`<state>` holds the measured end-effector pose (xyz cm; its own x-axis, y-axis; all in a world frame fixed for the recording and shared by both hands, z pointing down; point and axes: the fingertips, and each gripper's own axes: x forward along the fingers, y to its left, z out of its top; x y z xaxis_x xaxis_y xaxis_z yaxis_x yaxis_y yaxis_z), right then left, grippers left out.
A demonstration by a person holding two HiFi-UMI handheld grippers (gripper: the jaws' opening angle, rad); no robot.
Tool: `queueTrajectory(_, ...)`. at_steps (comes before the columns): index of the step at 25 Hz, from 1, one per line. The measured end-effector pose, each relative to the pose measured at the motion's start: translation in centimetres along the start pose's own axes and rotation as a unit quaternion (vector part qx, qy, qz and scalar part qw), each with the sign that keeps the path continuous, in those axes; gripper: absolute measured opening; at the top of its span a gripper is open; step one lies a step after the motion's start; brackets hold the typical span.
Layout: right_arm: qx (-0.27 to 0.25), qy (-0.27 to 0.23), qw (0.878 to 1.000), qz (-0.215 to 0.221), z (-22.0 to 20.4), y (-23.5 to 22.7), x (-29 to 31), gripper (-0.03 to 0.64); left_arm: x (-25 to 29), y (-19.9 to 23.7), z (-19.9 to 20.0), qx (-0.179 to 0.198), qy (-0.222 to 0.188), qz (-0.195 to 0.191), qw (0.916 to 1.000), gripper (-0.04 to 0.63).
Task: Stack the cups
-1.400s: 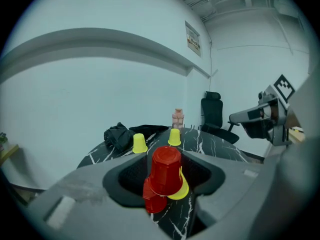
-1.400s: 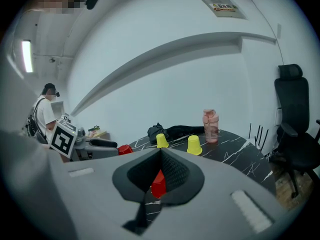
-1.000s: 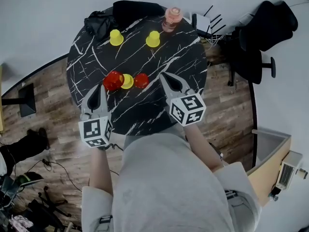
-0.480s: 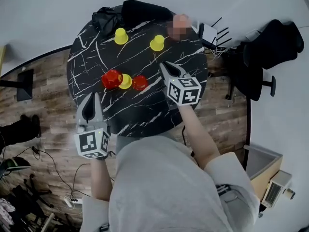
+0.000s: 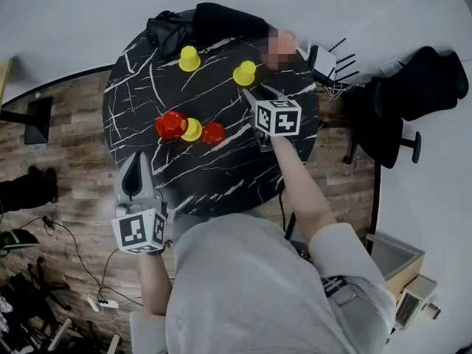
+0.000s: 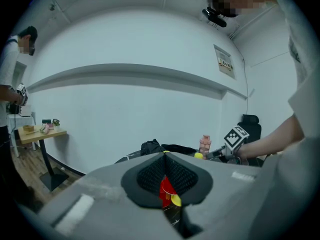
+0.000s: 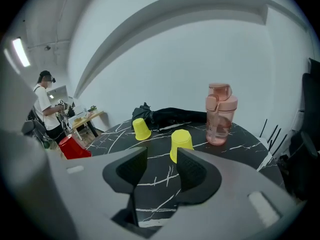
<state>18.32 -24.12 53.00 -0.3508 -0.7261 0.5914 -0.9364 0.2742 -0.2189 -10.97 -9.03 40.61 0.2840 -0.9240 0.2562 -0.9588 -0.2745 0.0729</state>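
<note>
an upturned yellow cup [image 5: 244, 72] stands on the far side of the tabletop [image 5: 221, 172], just ahead of the right gripper [image 5: 258, 94], whose spread jaws have just been opening with nothing between them. red cups [image 5: 171, 123] cluster near the middle. the left gripper [image 5: 135, 161] is pressed together, empty.

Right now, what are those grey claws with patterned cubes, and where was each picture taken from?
No robot: a person holds a grey two-jaw gripper in each hand. The overhead picture comes from a camera on the person's head. The other two come from cameras riding on each gripper, looking along its jaws. On the round black marble-patterned table stand two upside-down yellow plastic cups, a cluster of red cup, yellow cup and second red cup, a pink water bottle and a black cloth bundle. The left gripper is shut, empty. The right gripper has just been opening its jaws; nothing is between them.
</note>
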Motion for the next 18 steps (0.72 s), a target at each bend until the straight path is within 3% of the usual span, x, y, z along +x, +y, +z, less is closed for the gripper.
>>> queueTrajectory(9, 0.006, 0.04, 0.999, -0.027, -0.4, -3.3, 4.8, 0.232, -0.1, 1.7, -0.5, -0.003, 0.015, 0.028, 0.9995, 0.006)
queueTrajectory(18, -0.003, 0.066, 0.996, -0.066, -0.7, -5.2, 7.8, 0.223, -0.4, 4.2, -1.4, -0.004, 0.034, 0.052, 0.998, 0.006)
